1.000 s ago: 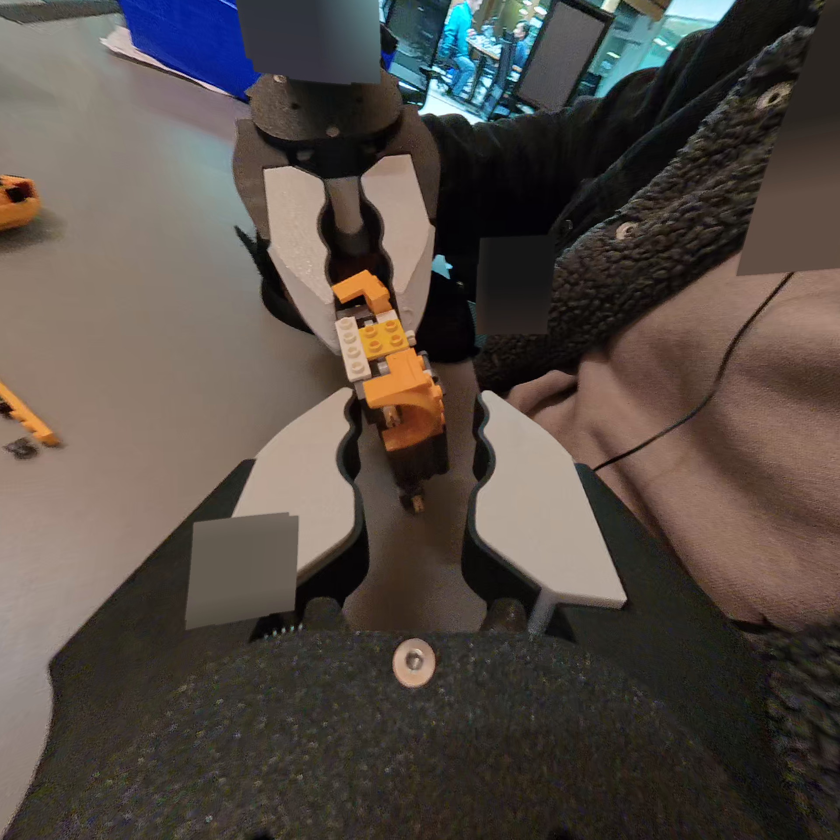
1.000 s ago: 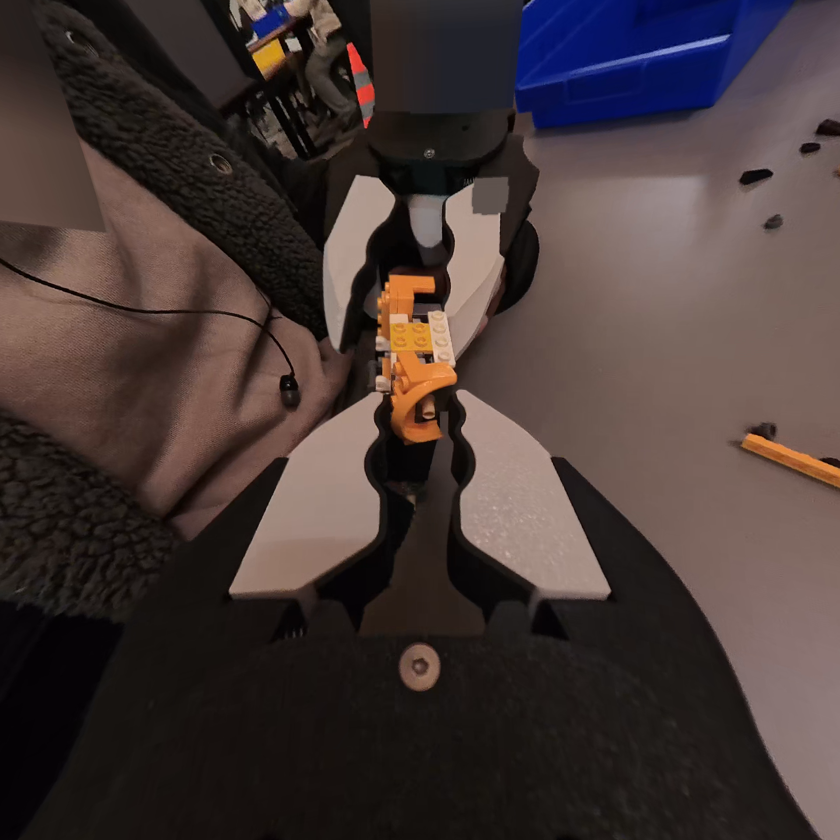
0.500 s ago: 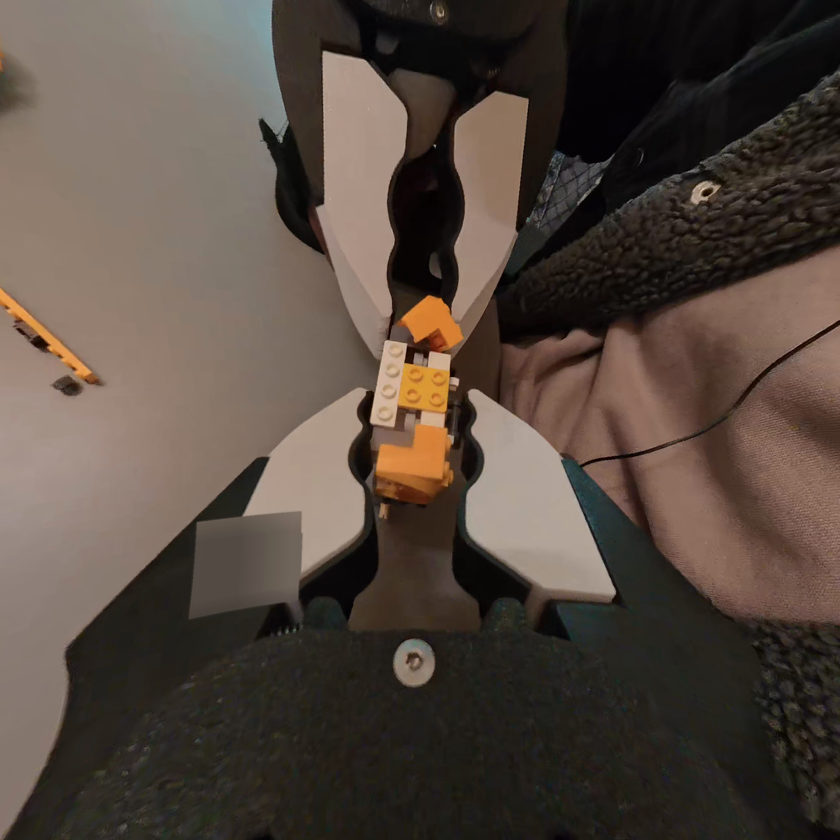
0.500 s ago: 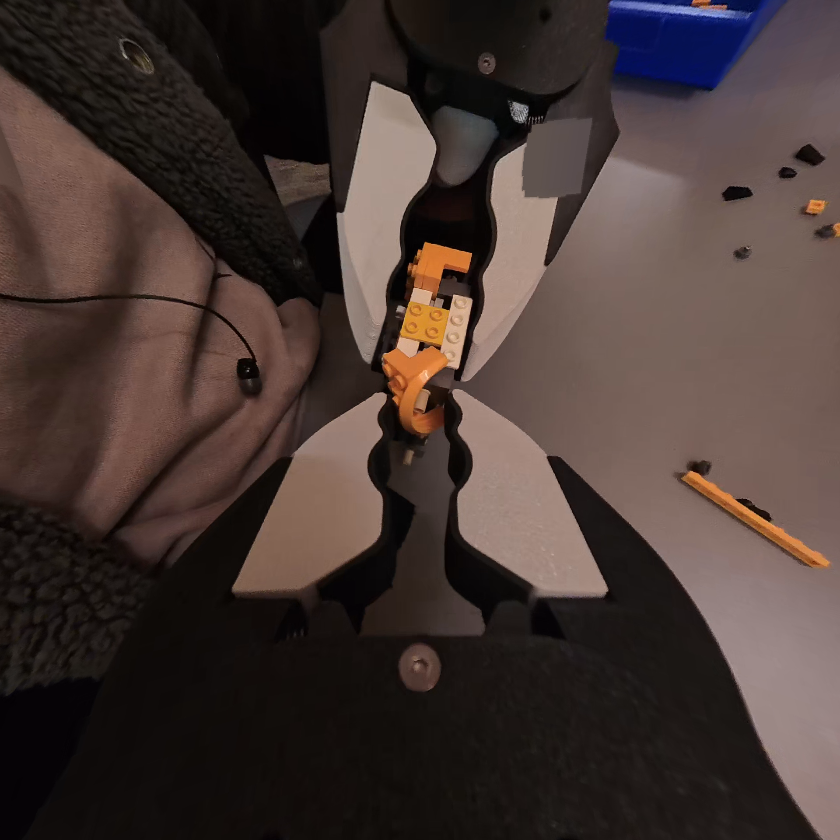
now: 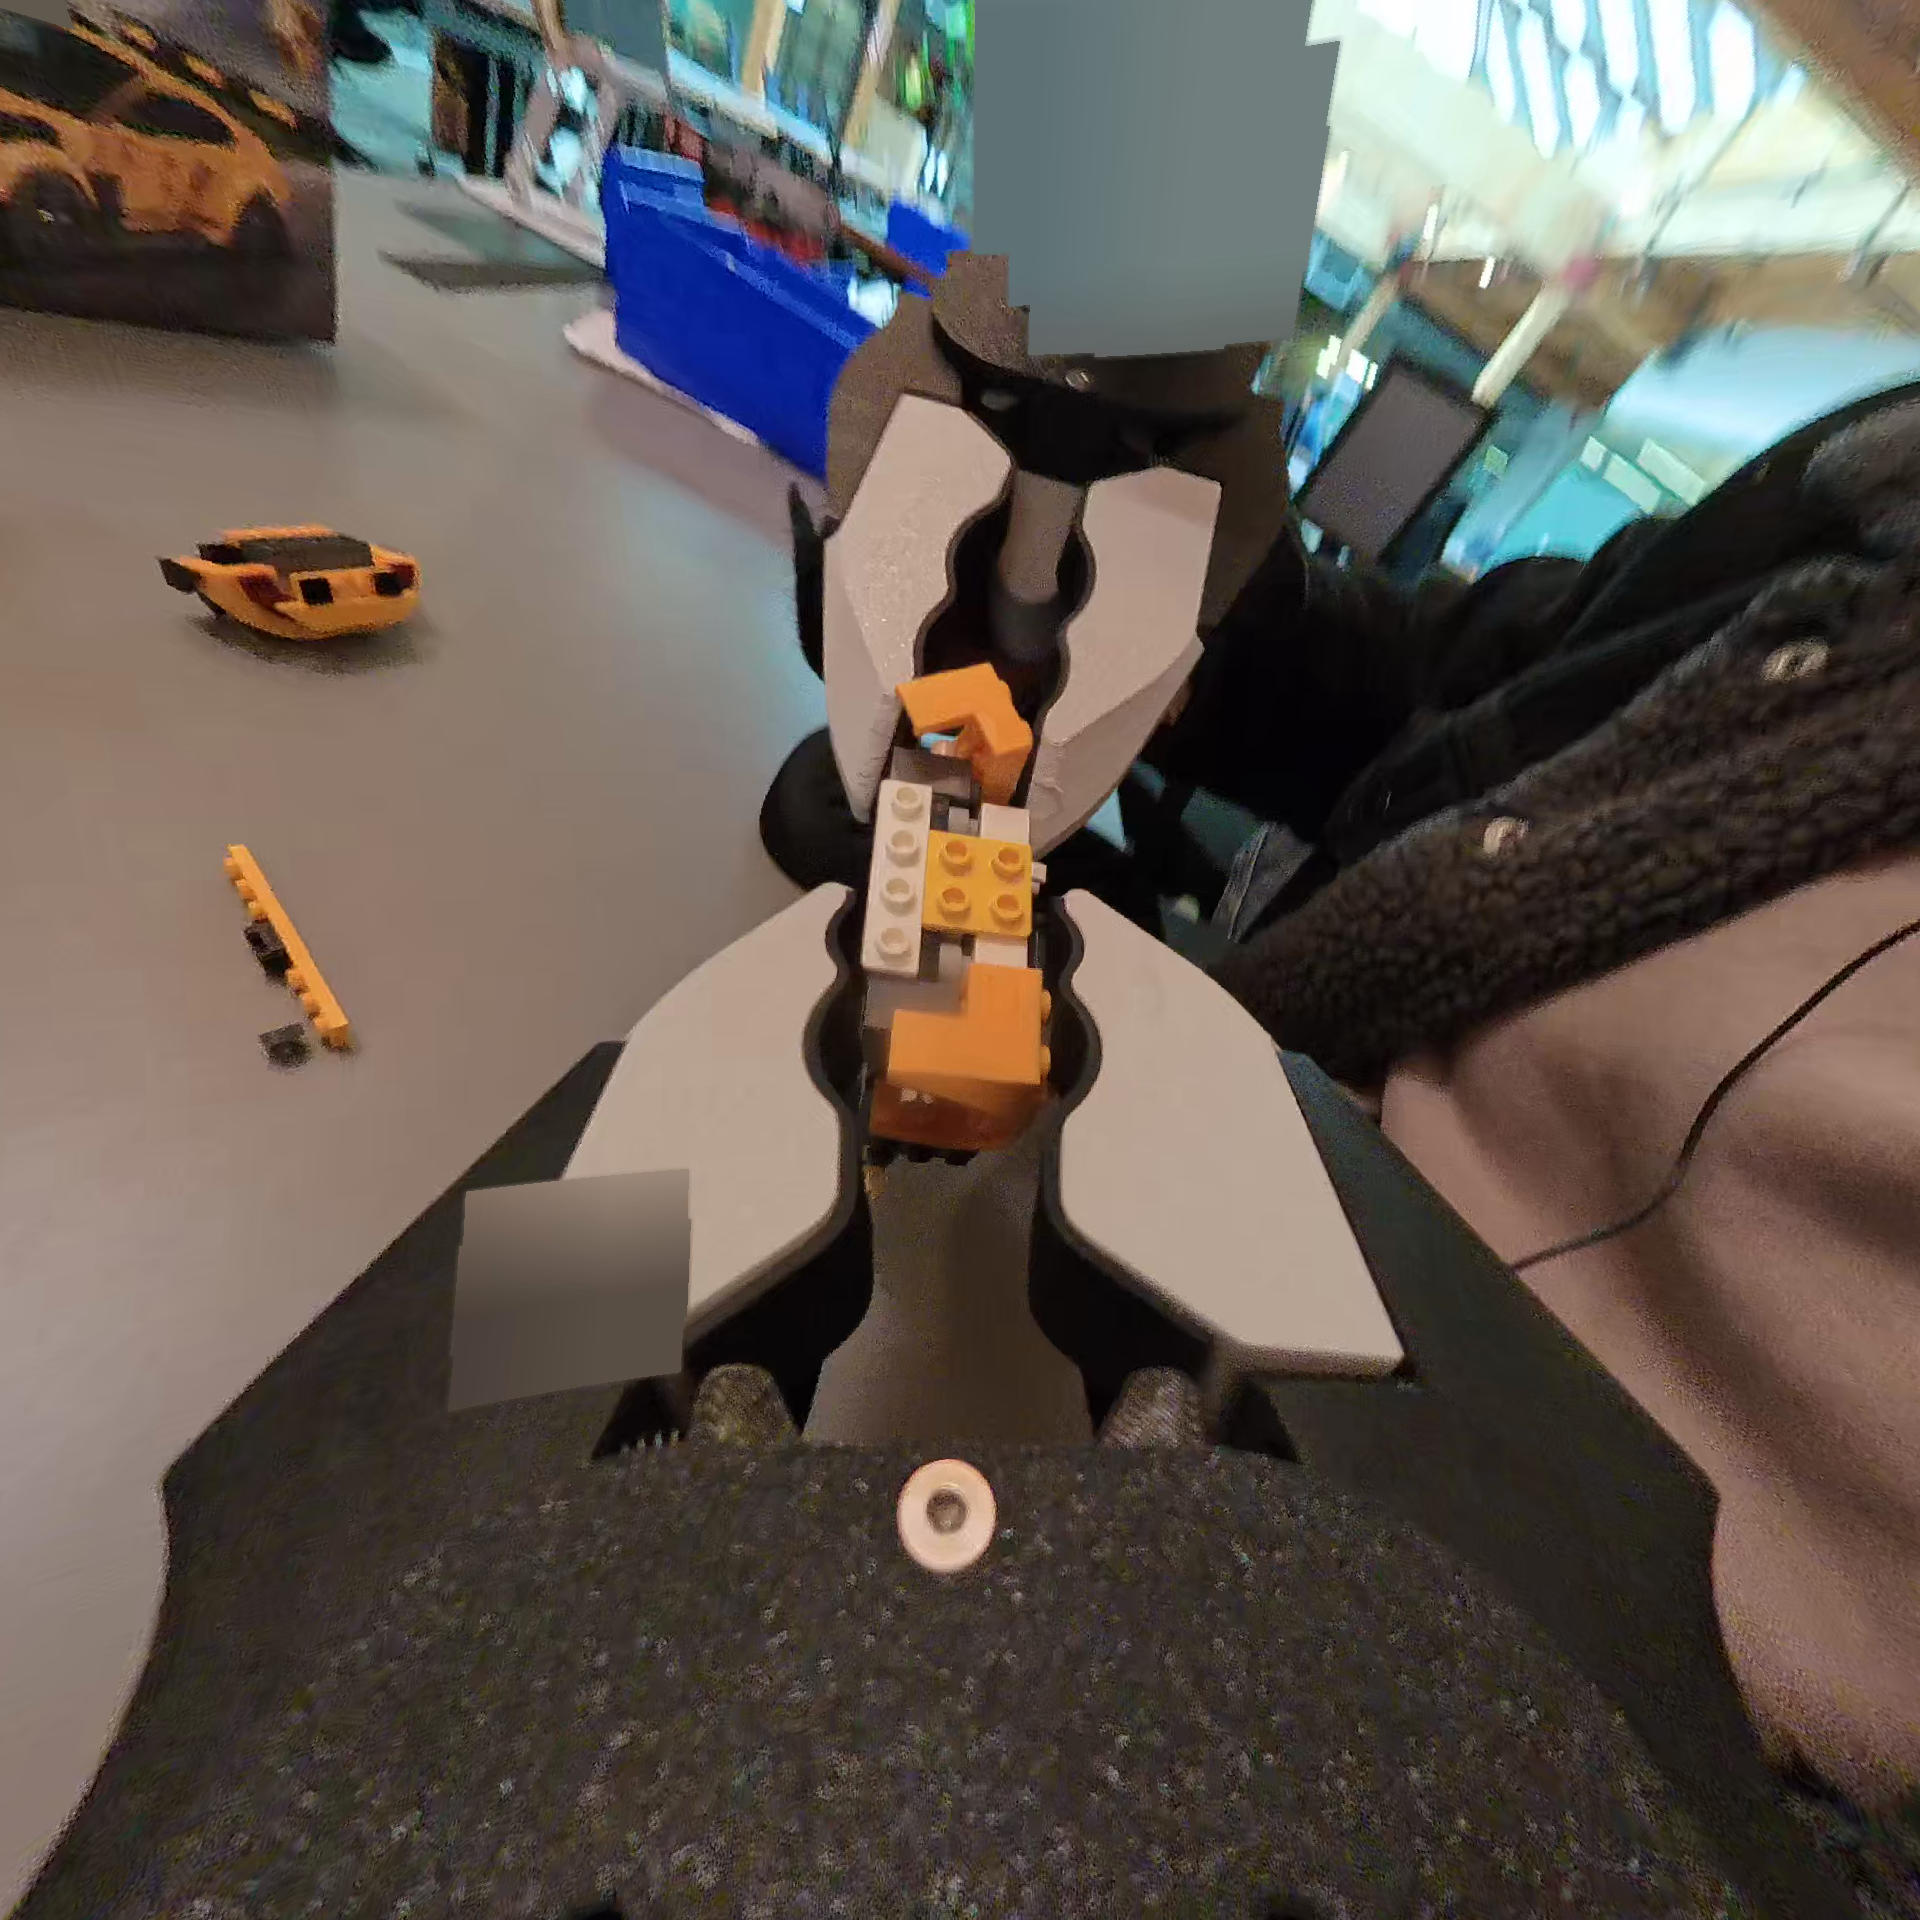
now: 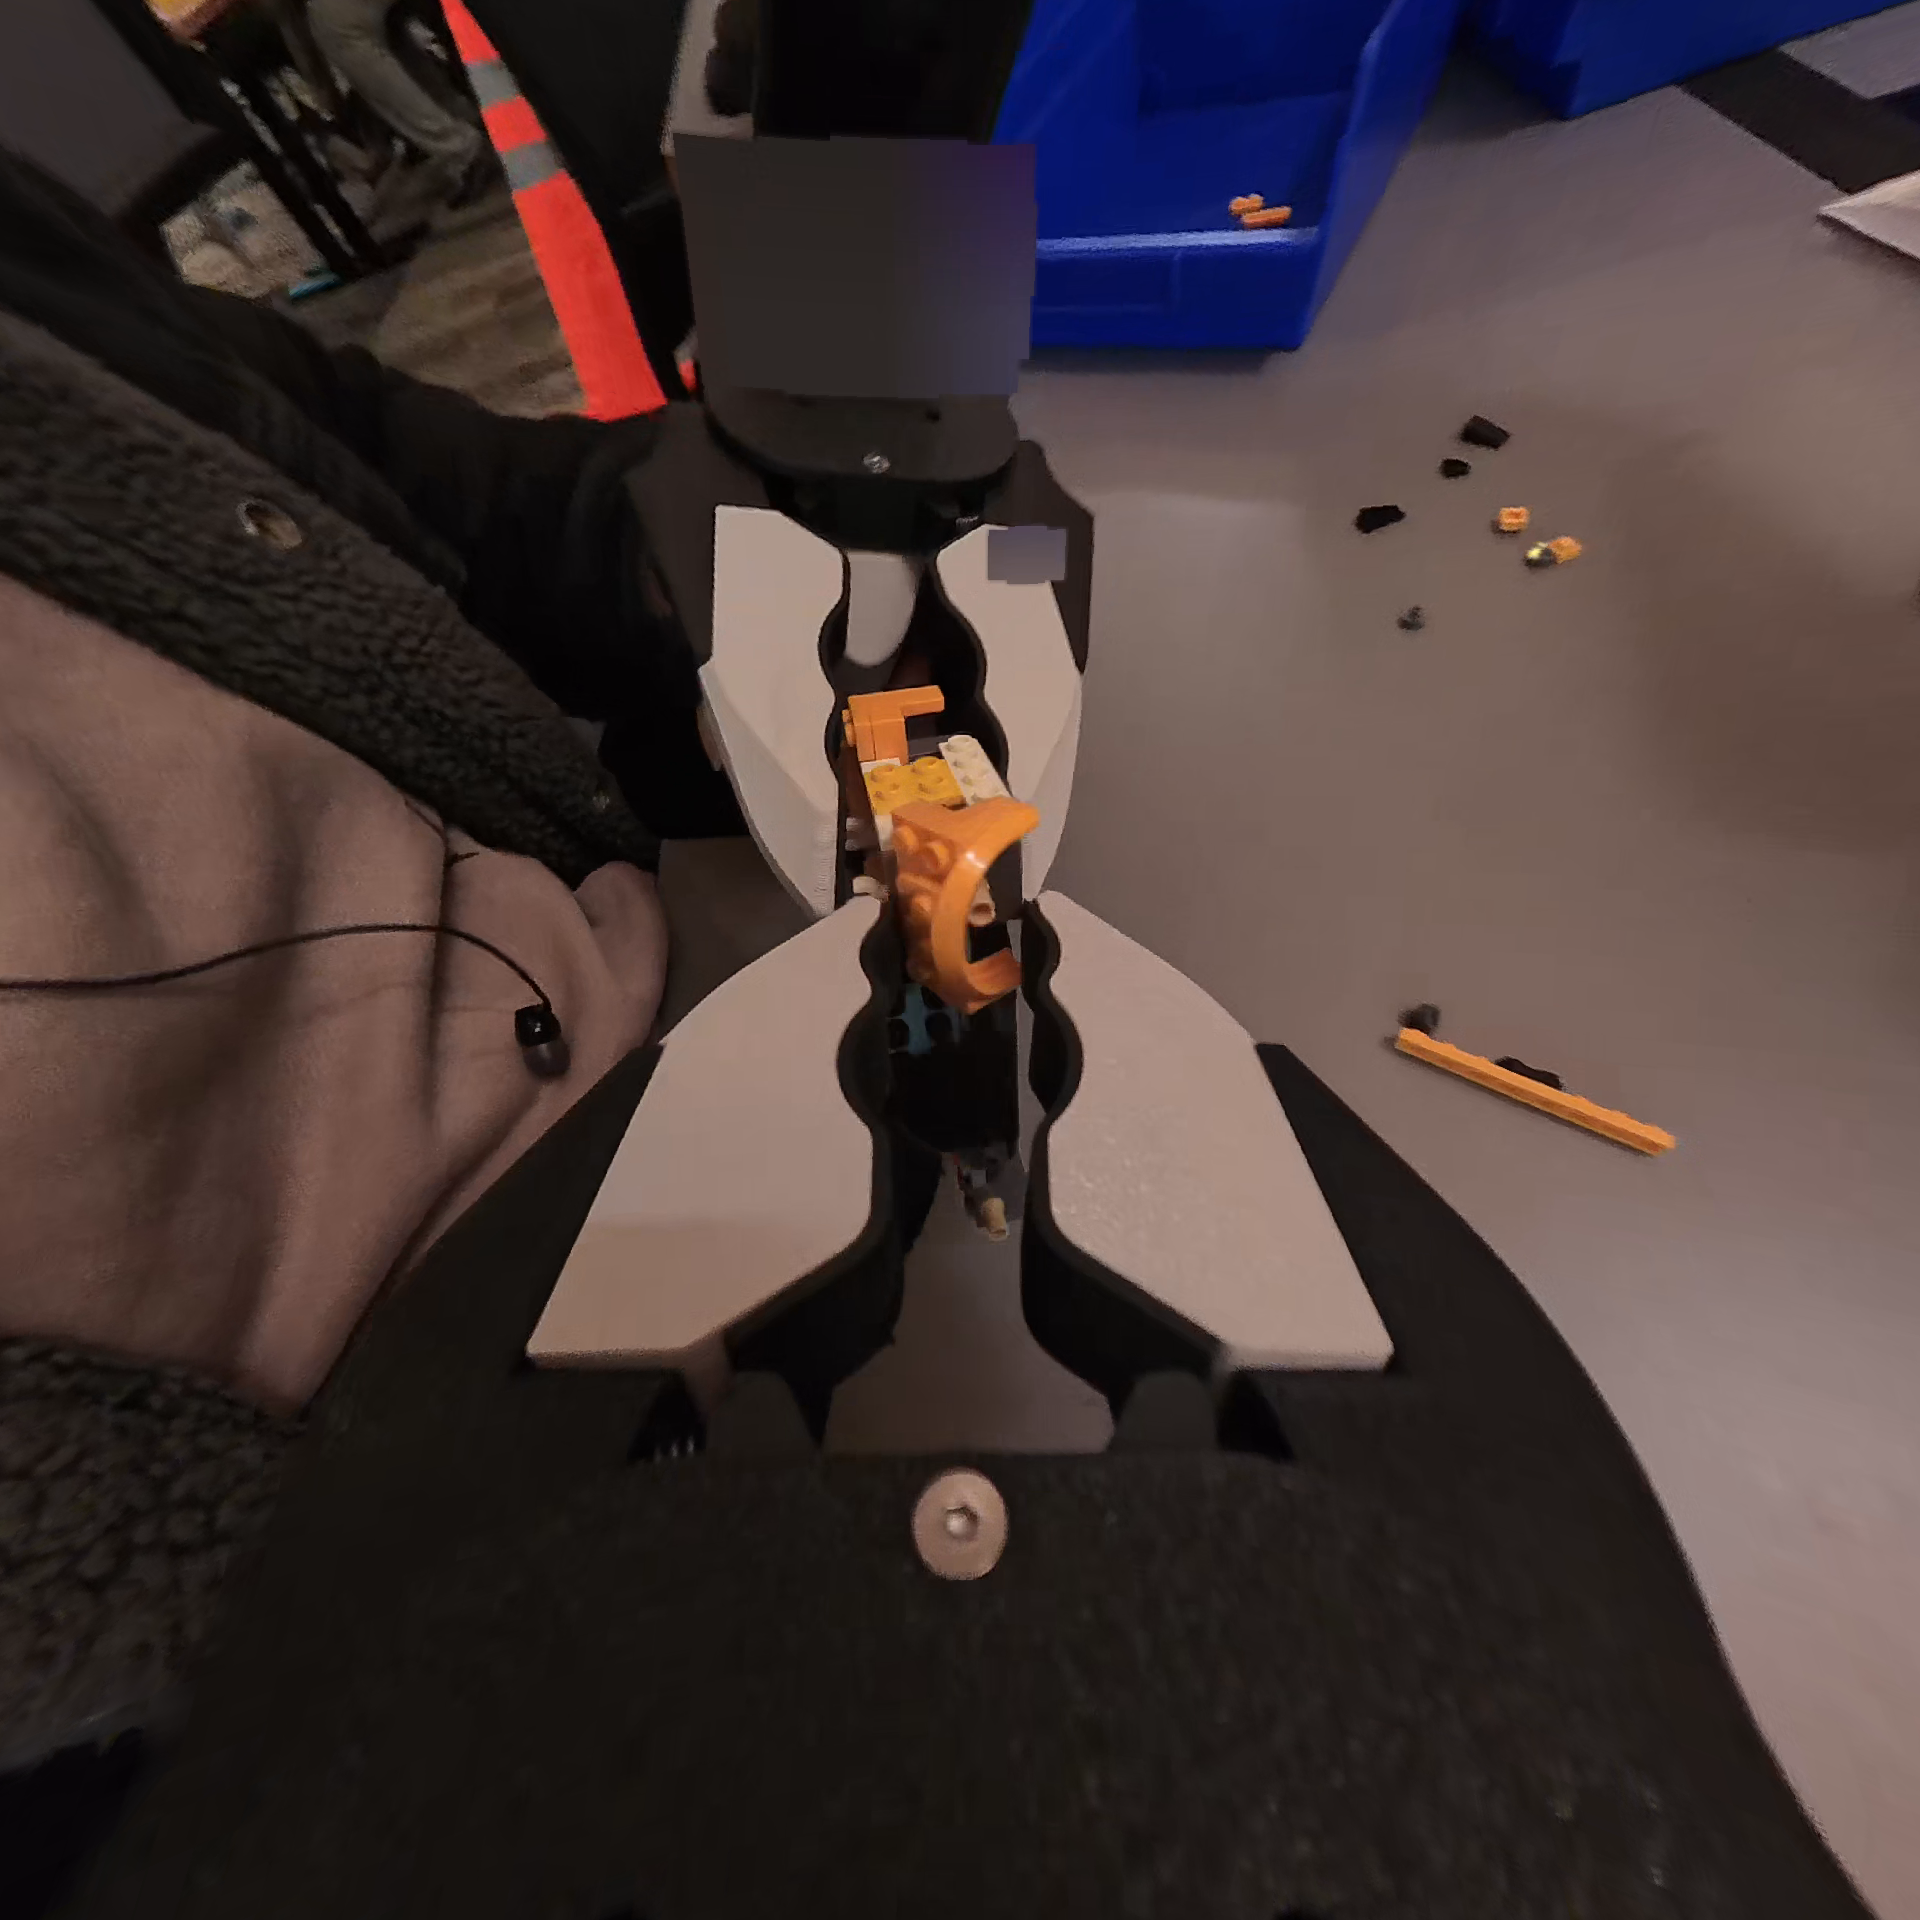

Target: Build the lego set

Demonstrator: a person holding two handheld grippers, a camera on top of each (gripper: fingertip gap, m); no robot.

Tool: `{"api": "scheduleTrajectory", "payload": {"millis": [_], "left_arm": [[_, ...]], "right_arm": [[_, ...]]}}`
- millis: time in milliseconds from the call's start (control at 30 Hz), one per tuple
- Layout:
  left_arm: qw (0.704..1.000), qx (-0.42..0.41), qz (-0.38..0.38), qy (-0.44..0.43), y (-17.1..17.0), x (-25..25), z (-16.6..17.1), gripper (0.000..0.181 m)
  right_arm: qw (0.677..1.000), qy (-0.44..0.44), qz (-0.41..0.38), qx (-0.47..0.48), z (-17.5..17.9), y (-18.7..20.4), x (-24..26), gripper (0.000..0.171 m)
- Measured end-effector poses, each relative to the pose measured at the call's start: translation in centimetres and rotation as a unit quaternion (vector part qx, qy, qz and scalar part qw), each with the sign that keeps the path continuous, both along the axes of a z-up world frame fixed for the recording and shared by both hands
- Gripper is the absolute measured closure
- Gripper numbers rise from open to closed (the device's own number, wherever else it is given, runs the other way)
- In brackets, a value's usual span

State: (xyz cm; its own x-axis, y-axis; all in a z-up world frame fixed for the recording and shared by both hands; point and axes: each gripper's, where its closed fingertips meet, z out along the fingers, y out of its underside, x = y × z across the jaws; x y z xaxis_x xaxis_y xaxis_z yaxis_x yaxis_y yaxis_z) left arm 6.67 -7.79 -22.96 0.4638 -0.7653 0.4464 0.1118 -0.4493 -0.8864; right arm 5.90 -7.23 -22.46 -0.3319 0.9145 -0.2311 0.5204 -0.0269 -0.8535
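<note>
A small lego assembly (image 5: 951, 935) of orange, white, grey and black bricks hangs above the grey table (image 5: 416, 831) between both grippers. My left gripper (image 5: 951, 914) is shut on its near end, with the orange corner brick between the fingers. My right gripper (image 5: 966, 800) faces it from the far side and is shut on the other end. In the right wrist view my right gripper (image 6: 951, 909) clamps the assembly (image 6: 951, 894) by its orange arch piece, and the left gripper (image 6: 925, 862) grips the far end.
A part-built orange car (image 5: 296, 592), a long orange plate (image 5: 286, 945) and small black bits lie on the table to the left. A blue bin (image 5: 727, 322) and a picture box (image 5: 156, 208) stand behind. Loose pieces (image 6: 1455, 499) lie near another bin (image 6: 1195, 208). A person's jacket (image 5: 1558, 831) is close by. The grippers are tip to tip, or close to it. Left tips and right tips are each some 15 cm from the long orange plate (image 5: 286, 945). Look for it in the right wrist view (image 6: 1510, 1081) too.
My left gripper was wide open around the assembly and has closed on it. Both grippers dipped toward the table and lifted back up, and the assembly sits deeper in the right gripper.
</note>
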Motion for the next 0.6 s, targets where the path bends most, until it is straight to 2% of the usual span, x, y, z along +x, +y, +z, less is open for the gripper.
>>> {"api": "scheduleTrajectory", "payload": {"millis": [200,267,400,600], "left_arm": [[0.989,-0.007,0.051,-0.140,1.1,-0.3,2.1,0.149],[0.984,-0.010,0.070,-0.162,1.3,-0.7,2.3,0.149],[0.975,-0.024,0.080,-0.205,1.4,-1.5,2.5,0.149],[0.954,-0.034,0.086,-0.285,1.4,-1.9,3.5,0.149]], "right_arm": [[0.994,-0.073,-0.018,0.084,2.1,1.0,-0.2,0.152],[0.990,-0.095,-0.026,0.102,2.4,1.3,-0.4,0.162],[0.988,-0.102,-0.010,0.118,3.1,1.1,-0.9,0.162],[0.978,-0.178,0.033,0.107,3.6,0.9,-1.9,0.162]]}}
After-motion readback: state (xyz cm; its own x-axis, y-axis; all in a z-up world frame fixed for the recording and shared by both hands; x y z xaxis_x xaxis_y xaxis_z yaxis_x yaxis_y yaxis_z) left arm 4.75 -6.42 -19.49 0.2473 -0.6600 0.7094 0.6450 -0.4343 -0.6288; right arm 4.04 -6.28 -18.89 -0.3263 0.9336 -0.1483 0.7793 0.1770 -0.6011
